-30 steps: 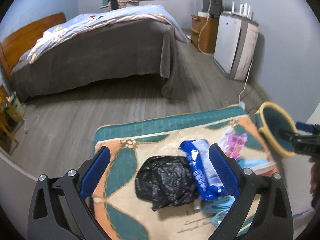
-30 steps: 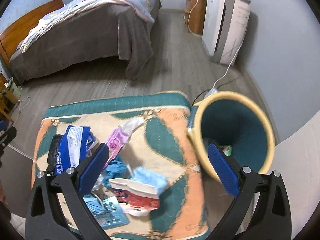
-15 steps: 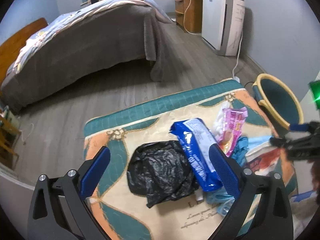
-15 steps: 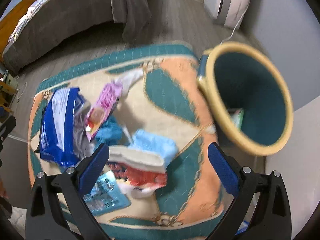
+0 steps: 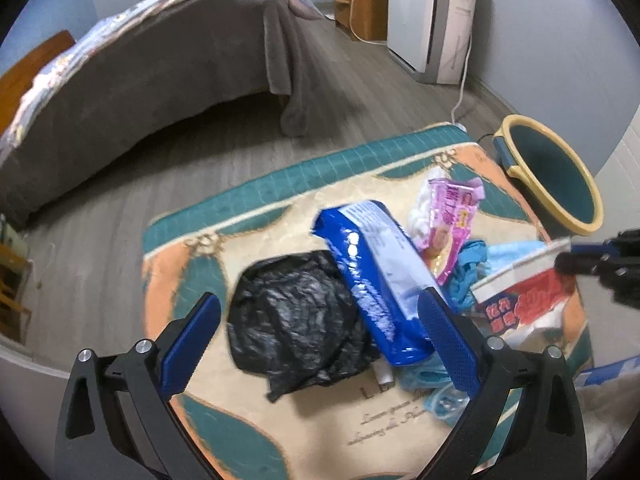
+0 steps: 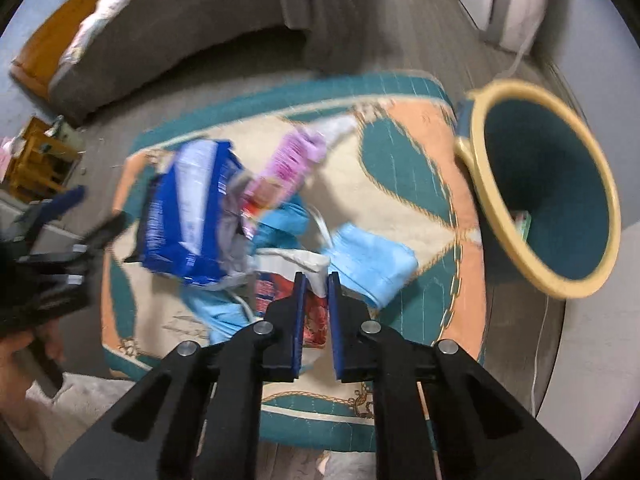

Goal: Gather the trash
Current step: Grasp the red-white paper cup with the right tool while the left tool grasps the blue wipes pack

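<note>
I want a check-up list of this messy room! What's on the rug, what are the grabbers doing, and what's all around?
Surface: patterned teal and peach rug on grey wood floor.
Job's things: crumpled black plastic bag, blue plastic wrapper, pink snack packet, light blue cloth, red and white carton; teal bucket with yellow rim beside the rug.
Clutter: nothing seen beyond the trash.
Grippers: left gripper open above the black bag; right gripper shut on the carton.
Cables: white cord by the white appliance.
Surroundings: bed with grey cover.
</note>
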The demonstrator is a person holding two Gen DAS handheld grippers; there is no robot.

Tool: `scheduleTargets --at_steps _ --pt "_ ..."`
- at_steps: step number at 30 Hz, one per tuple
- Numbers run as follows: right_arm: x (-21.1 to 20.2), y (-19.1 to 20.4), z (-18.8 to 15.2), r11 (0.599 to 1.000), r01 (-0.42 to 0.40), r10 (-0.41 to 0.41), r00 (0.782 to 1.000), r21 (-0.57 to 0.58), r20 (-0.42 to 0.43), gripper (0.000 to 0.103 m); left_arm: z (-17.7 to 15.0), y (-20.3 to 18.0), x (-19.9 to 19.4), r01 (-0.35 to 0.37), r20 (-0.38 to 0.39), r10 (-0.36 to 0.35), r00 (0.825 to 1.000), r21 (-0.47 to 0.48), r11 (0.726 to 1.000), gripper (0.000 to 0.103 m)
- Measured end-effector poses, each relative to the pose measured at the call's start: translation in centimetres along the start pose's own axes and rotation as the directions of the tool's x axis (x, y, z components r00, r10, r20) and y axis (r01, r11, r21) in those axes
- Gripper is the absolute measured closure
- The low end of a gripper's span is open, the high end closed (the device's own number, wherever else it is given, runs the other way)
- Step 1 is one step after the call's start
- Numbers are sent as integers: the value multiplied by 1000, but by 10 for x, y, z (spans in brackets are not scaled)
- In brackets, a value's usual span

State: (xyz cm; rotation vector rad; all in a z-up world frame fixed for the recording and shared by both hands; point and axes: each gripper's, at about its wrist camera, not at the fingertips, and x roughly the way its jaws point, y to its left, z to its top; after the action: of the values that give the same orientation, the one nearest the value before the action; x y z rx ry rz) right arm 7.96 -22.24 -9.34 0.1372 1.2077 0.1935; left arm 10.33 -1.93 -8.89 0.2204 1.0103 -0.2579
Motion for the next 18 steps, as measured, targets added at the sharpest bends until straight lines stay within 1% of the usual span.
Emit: scheduleTargets --at_steps 2,4,6,7,8,9,10,12,14,18 --pt "-16 1 7 1000 14 -13 998 -16 62 94 -1 -4 5 23 -10 -23 1000 -6 1000 5" --pt "-32 -2 14 999 35 -32 991 -14 127 94 0 -8 12 31 -16 -31 999 -3 1000 6" --pt "-42 -6 21 998 69 -67 981 -6 179 94 1 -10 16 48 -17 -48 999 -4 999 9" --pt "-44 -8 24 997 73 -71 978 1 194 94 3 -10 19 61 -15 -61 998 -8 998 12" --pt "-46 -14 26 998 68 -70 976 13 208 94 5 -10 22 82 -15 -82 997 -16 997 22" --pt "-45 -19 29 998 61 -65 976 27 209 94 7 -10 24 89 -20 -90 996 -23 996 30" --pt "-42 -21 30 998 57 -62 977 34 204 94 9 -10 30 92 -31 -93 995 -37 995 32" --pt "-36 -26 30 998 46 -54 980 46 189 94 9 -9 41 95 -52 -98 994 -62 994 43" --pt "-32 -29 33 998 41 -48 983 42 178 94 9 -9 51 109 -74 -115 991 -82 991 49" --pt "-31 -35 38 999 40 -45 984 31 173 94 10 -15 53 102 -71 -107 992 -60 993 51"
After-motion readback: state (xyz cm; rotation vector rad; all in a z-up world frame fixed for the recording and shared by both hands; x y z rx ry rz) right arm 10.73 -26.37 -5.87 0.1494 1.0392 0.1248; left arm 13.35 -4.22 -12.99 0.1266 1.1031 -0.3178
